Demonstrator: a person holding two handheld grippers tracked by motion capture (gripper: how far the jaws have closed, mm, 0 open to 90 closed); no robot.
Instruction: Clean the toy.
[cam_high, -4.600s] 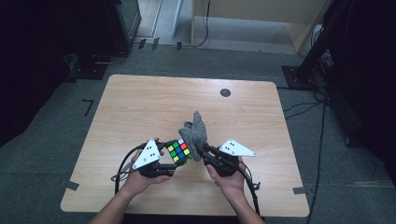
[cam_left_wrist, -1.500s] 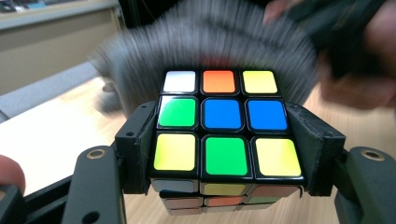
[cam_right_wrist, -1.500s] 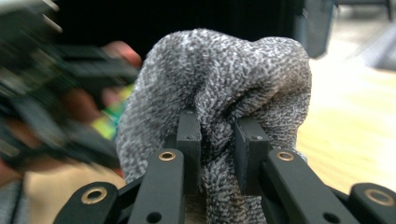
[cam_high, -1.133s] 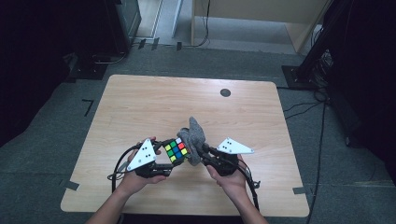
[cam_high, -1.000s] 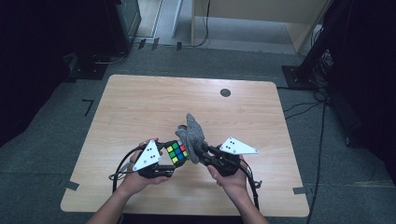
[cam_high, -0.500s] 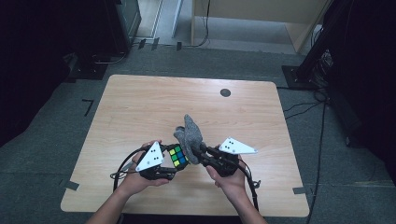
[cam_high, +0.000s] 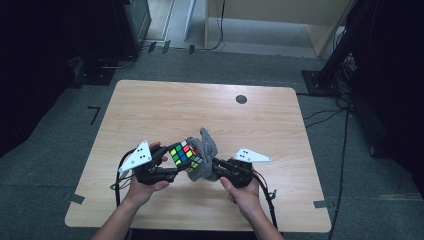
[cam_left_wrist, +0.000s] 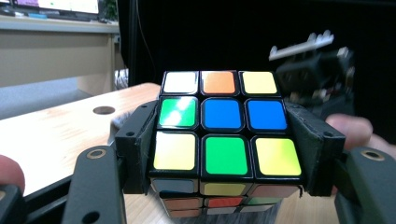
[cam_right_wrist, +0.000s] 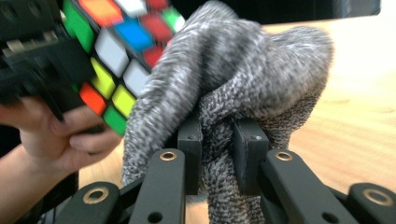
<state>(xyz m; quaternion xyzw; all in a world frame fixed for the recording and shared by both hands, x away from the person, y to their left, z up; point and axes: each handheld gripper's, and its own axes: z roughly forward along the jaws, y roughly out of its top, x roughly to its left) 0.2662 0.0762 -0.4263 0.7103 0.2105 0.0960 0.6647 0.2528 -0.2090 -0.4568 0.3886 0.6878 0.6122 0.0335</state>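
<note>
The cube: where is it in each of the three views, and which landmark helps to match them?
High view: the cube sits near the table's front edge, between the left gripper's jaws.
Left gripper view: the cube fills the centre, clamped by both pads.
Right gripper view: the cube is at upper left, against the grey cloth.
Shared landmark: the cloth beside the cube.
</note>
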